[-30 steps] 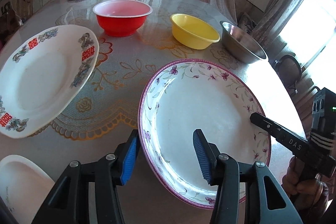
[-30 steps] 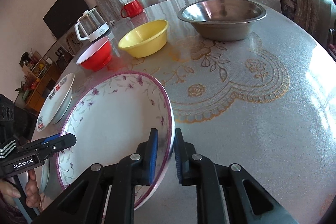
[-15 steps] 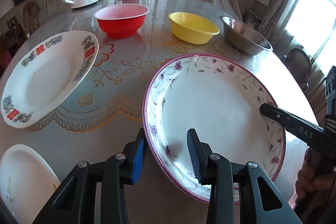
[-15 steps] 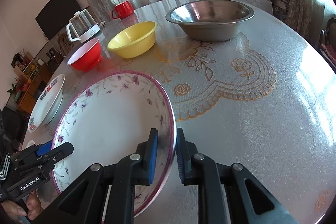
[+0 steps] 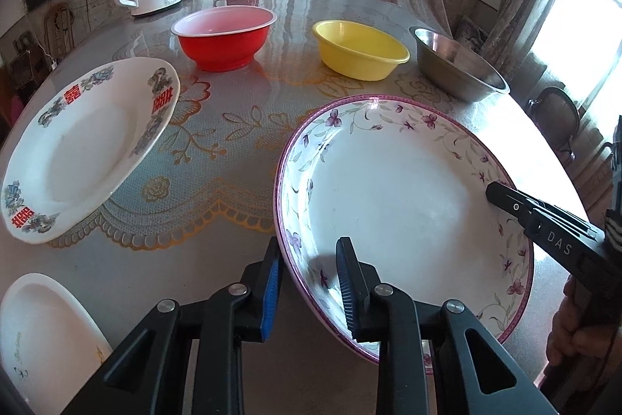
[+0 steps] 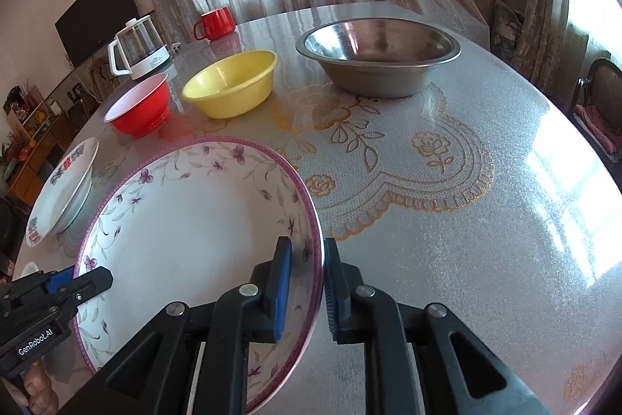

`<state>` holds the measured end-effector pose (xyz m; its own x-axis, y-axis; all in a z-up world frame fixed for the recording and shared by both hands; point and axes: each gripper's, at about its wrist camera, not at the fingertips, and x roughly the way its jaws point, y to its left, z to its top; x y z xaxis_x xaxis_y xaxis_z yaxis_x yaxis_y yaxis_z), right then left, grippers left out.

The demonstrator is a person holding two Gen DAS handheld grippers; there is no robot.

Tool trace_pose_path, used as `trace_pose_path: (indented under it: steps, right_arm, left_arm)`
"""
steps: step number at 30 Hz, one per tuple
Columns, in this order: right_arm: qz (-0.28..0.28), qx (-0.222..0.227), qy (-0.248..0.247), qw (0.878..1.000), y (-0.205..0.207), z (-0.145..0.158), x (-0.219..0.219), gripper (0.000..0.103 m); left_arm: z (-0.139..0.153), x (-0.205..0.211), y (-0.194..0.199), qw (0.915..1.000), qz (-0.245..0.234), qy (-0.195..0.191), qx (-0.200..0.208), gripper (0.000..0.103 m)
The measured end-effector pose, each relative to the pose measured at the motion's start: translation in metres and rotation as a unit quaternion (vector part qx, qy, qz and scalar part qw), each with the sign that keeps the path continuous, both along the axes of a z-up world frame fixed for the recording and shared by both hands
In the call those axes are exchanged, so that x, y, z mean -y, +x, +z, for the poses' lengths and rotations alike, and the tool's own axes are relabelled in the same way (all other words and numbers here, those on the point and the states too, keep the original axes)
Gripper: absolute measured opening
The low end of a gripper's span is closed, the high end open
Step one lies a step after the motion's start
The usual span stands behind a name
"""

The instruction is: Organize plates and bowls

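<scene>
Floral plate (image 5: 404,197), lower right of the left view, straddled at opposite rims: right gripper (image 6: 305,288) clamps its edge; left gripper (image 5: 307,288) jaws open, readying a shared, balanced lift.

White letters reading "DAS" are showing on the black right gripper (image 5: 552,232) beside the floral plate (image 5: 400,197) — and "GenRobot.AI" is showing on the left gripper (image 6: 58,302) at that plate's opposite rim. Left of the floral plate, a white plate (image 5: 77,150) is carrying red double-happiness characters — its smaller print is staying unreadable.
</scene>
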<state>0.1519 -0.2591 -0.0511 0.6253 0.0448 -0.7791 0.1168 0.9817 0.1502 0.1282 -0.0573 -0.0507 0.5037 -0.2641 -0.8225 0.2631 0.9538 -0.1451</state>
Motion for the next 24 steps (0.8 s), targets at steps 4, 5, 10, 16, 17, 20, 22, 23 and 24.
trace_pose_path:
  steps: [4,5,10,16,17,20,22,23,24]
  right_arm:
    - [-0.004,-0.007,-0.006,1.000,-0.003,0.001,-0.001,0.016]
    - [-0.004,-0.006,-0.002,1.000,-0.005,0.001,0.000,0.016]
    - [-0.006,-0.015,-0.001,1.000,-0.005,0.001,-0.002,0.017]
    - [-0.020,-0.038,-0.001,0.999,-0.016,0.004,-0.008,0.020]
    - [-0.019,-0.038,-0.002,0.999,-0.020,0.004,-0.009,0.021]
    - [-0.016,-0.033,-0.003,0.999,-0.027,0.003,-0.012,0.023]
    - [-0.017,-0.037,-0.007,0.999,-0.028,0.004,-0.014,0.023]
    - [-0.017,-0.037,-0.011,0.999,-0.028,0.004,-0.015,0.023]
    - [-0.016,-0.037,-0.015,0.999,-0.029,0.004,-0.015,0.023]
  left_arm:
    - [0.000,-0.001,-0.007,1.0000,0.002,-0.005,0.004,0.026]
    - [-0.001,-0.001,-0.009,1.0000,0.001,-0.003,0.008,0.026]
    - [0.000,-0.003,-0.011,0.9999,0.006,-0.007,0.007,0.025]
    - [0.004,-0.006,-0.028,0.9996,0.006,-0.009,0.025,0.025]
    - [0.004,-0.007,-0.029,0.9996,0.006,-0.013,0.025,0.025]
    - [0.006,-0.008,-0.031,0.9995,0.007,-0.015,0.028,0.025]
    - [0.007,-0.008,-0.033,0.9994,0.008,-0.016,0.031,0.026]
    - [0.007,-0.009,-0.034,0.9993,0.008,-0.019,0.032,0.026]
    - [0.006,-0.009,-0.035,0.9992,0.009,-0.021,0.032,0.026]
